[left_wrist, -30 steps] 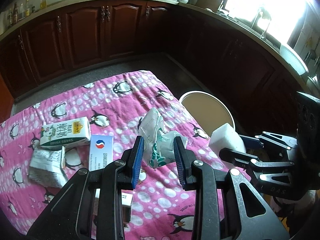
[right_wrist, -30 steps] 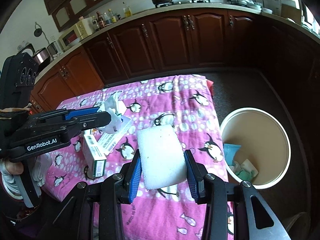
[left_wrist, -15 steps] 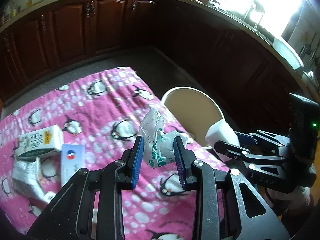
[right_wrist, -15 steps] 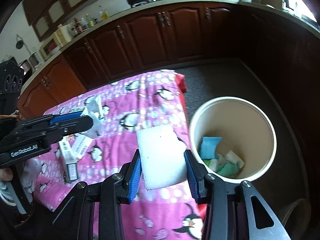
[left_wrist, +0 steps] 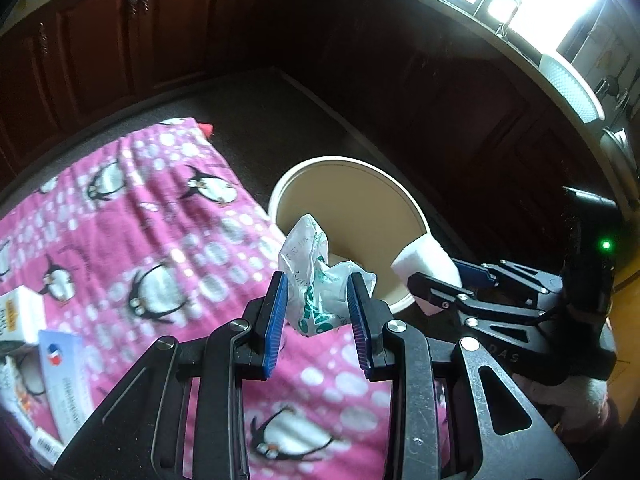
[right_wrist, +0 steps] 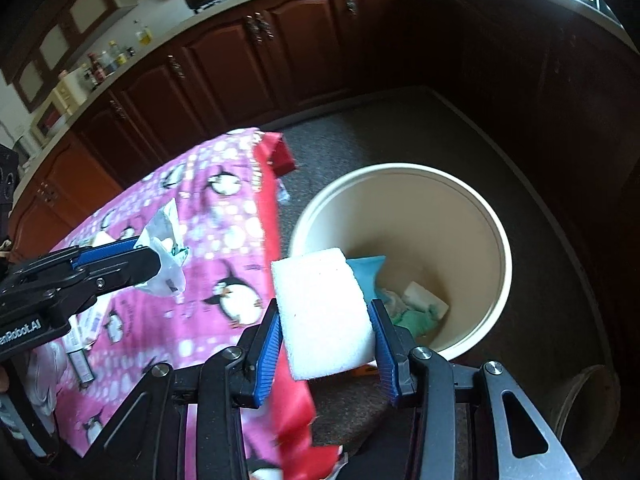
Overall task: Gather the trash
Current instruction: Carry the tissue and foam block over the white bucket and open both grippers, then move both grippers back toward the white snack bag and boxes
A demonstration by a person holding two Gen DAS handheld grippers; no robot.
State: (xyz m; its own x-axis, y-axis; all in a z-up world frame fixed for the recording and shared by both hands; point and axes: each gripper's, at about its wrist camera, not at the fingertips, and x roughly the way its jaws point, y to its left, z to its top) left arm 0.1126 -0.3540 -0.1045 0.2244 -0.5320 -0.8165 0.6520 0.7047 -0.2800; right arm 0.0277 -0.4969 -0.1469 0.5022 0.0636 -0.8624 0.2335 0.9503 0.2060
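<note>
My left gripper (left_wrist: 318,304) is shut on a crumpled clear plastic wrapper with green print (left_wrist: 316,280), held over the table's right edge beside the cream bin (left_wrist: 412,208). From the right wrist view the same wrapper (right_wrist: 166,256) hangs from the left gripper (right_wrist: 154,258) above the pink cloth. My right gripper (right_wrist: 326,332) is shut on a white foam block (right_wrist: 324,312), just left of the bin (right_wrist: 502,240) and partly over its rim. The block (left_wrist: 424,268) also shows in the left wrist view, in the right gripper (left_wrist: 416,280).
The bin holds a blue packet (right_wrist: 366,272) and crumpled green and white scraps (right_wrist: 416,308). Cartons and a white booklet (left_wrist: 64,376) lie on the pink penguin tablecloth (left_wrist: 160,216) at left. Dark wooden cabinets (right_wrist: 280,60) ring the room; grey carpet surrounds the bin.
Both grippers have moved right and down from over the table toward the bin, each keeping its item. The bin now fills more of both views.
</note>
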